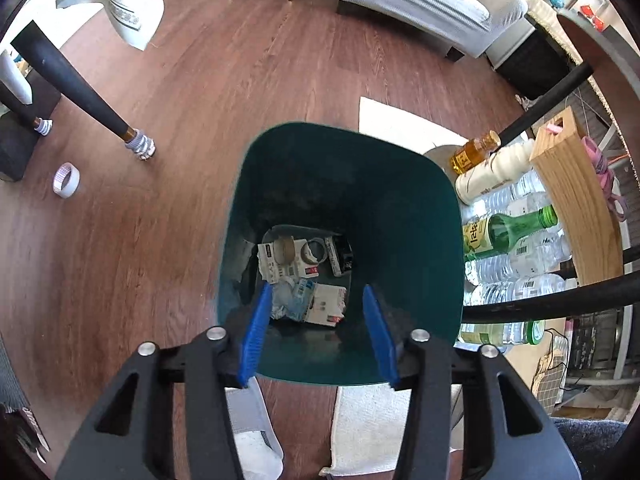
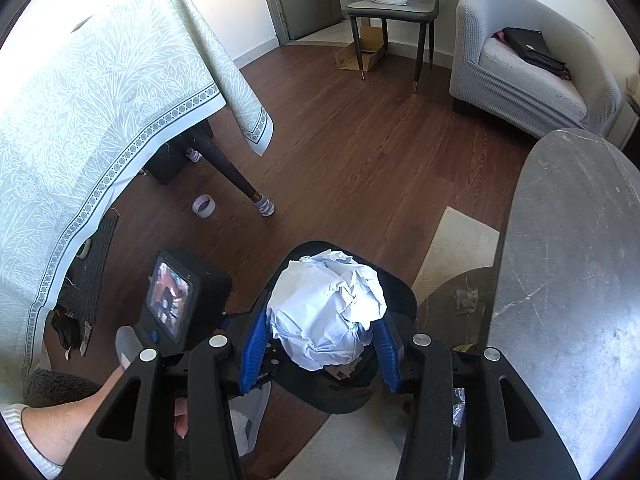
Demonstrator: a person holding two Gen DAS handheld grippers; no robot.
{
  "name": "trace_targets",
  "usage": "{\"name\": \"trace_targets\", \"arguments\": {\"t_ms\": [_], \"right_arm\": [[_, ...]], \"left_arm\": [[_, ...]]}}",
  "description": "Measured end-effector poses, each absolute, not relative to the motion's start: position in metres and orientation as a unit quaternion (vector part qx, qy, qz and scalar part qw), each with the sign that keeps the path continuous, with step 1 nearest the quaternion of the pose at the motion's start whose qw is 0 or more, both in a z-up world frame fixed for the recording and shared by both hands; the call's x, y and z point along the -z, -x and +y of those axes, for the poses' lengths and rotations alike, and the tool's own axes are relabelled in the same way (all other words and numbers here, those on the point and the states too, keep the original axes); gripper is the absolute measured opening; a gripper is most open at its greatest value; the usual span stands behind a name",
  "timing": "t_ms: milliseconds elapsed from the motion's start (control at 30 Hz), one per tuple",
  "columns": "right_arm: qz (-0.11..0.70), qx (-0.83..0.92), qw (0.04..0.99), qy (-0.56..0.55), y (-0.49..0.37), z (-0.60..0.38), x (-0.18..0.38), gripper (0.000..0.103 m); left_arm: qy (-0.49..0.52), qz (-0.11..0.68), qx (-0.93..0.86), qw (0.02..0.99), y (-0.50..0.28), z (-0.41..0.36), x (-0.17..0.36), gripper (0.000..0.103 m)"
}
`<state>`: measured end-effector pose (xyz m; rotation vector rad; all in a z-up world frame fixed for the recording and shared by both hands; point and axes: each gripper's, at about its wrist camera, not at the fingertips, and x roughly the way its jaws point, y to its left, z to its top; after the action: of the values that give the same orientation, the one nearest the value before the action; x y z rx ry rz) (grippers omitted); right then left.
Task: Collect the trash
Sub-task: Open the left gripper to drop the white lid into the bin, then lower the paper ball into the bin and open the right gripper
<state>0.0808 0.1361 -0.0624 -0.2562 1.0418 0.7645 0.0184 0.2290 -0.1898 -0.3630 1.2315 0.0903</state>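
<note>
Dark green bin; blue-padded tongs; pale crumpled paper; leaf-patterned tablecloth

Wooden floor carries a green bin at centre. A tape roll lies far left, beside a sock-capped table leg. Bottles lie right. A pale rug lies beyond the bin.

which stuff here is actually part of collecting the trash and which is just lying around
Part of the job:
- crumpled paper ball, held in the right gripper
- green bin, trash at its bottom
- left gripper, open over the bin

Just lying about:
- tape roll on the floor
- bottles beside the bin
- armchair
</note>
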Motion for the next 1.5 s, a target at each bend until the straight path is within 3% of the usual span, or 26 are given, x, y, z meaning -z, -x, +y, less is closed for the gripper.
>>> {"name": "trace_targets", "arguments": {"t_ms": [567,1433,1500], "right_arm": [[0.515,-0.348,0.768,0.154,-0.078,0.166,0.106,0.048],[0.615,-0.310,0.696,0.202,-0.082,0.168,0.252,0.049],[0.615,-0.308,0.696,0.206,-0.081,0.167,0.256,0.058]], "left_arm": [[0.191,0.467,-0.071,0.860,0.006,0.269,0.095,0.020],[0.119,0.376,-0.016,0.919,0.002,0.205,0.001,0.014],[0.118,0.369,-0.014,0.922,0.003,0.203,-0.004,0.014]]}}
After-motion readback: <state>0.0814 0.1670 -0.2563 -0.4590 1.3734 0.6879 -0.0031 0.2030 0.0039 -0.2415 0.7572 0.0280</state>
